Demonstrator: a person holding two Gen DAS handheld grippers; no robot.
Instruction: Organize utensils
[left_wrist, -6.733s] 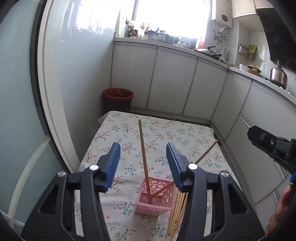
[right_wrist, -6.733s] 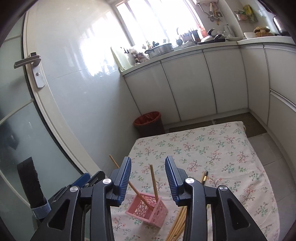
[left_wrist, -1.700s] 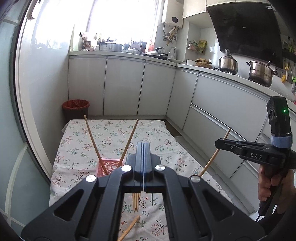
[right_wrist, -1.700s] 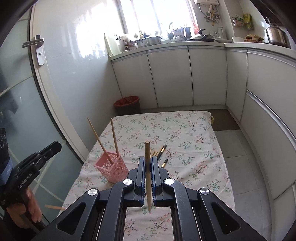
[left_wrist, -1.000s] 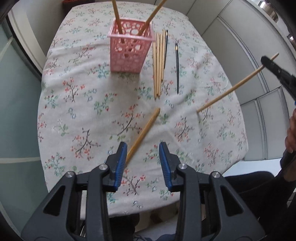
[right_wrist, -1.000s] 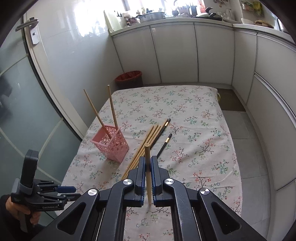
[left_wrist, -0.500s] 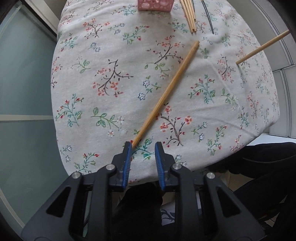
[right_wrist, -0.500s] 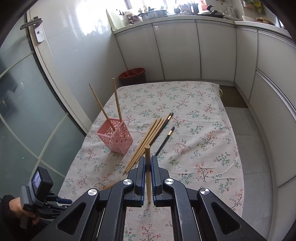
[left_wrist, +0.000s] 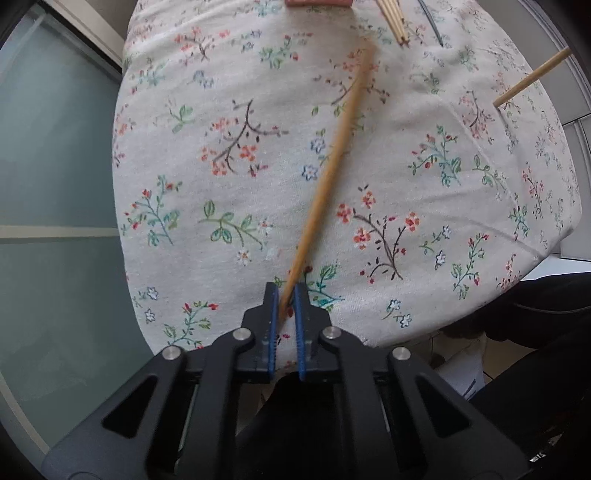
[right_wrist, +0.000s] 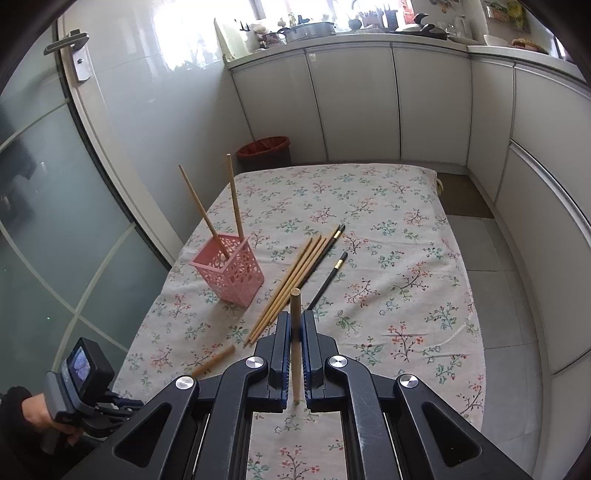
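My left gripper (left_wrist: 285, 295) points down at the flowered tablecloth (left_wrist: 221, 147), its jaws closing, the pads pressing on the near end of a wooden chopstick (left_wrist: 332, 155) that slants away to the upper right and looks blurred. In the right wrist view that stick (right_wrist: 214, 360) lies near the table's front left. My right gripper (right_wrist: 294, 317) is shut on a second wooden chopstick (right_wrist: 294, 306), held upright. The pink basket (right_wrist: 229, 269) holds two chopsticks. Beside it lie several wooden chopsticks (right_wrist: 291, 280) and two black ones (right_wrist: 327, 280).
A glass door (right_wrist: 55, 221) runs close along the table's left side. A red bin (right_wrist: 264, 147) stands past the far edge, and white cabinets (right_wrist: 354, 103) line the back and right. The person's hand (right_wrist: 33, 413) shows at lower left.
The left jaws have narrowed from a loose gap onto the chopstick's near end, and the stick has blurred. The right gripper holds its chopstick as before.
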